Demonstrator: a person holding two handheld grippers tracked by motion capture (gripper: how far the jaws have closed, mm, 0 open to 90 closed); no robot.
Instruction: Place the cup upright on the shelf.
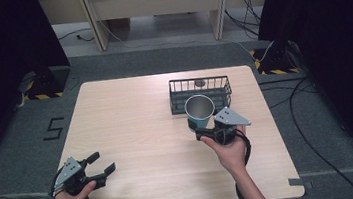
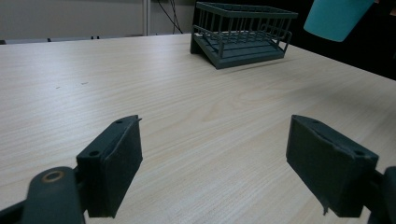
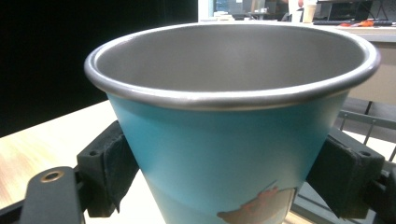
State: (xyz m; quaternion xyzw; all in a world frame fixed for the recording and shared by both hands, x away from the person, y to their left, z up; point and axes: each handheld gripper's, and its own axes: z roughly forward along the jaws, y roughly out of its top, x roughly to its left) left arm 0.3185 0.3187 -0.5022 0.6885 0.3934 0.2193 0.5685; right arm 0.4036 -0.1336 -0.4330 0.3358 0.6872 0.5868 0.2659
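Your high view is looking down and forward over the desk [image 1: 133, 134]. Your left gripper view is skimming low toward the wire basket [image 2: 240, 32]; your right gripper view is pressing close against the teal cup [image 3: 233, 130], both shared overhead.

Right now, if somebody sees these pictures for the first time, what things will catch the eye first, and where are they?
First the teal metal cup, upright and clamped between the jaws of the right gripper, held above the wooden table right of centre. Just behind it, a dark wire basket stands on the table's far right part. At the near left corner, the left gripper is open, holding nothing.
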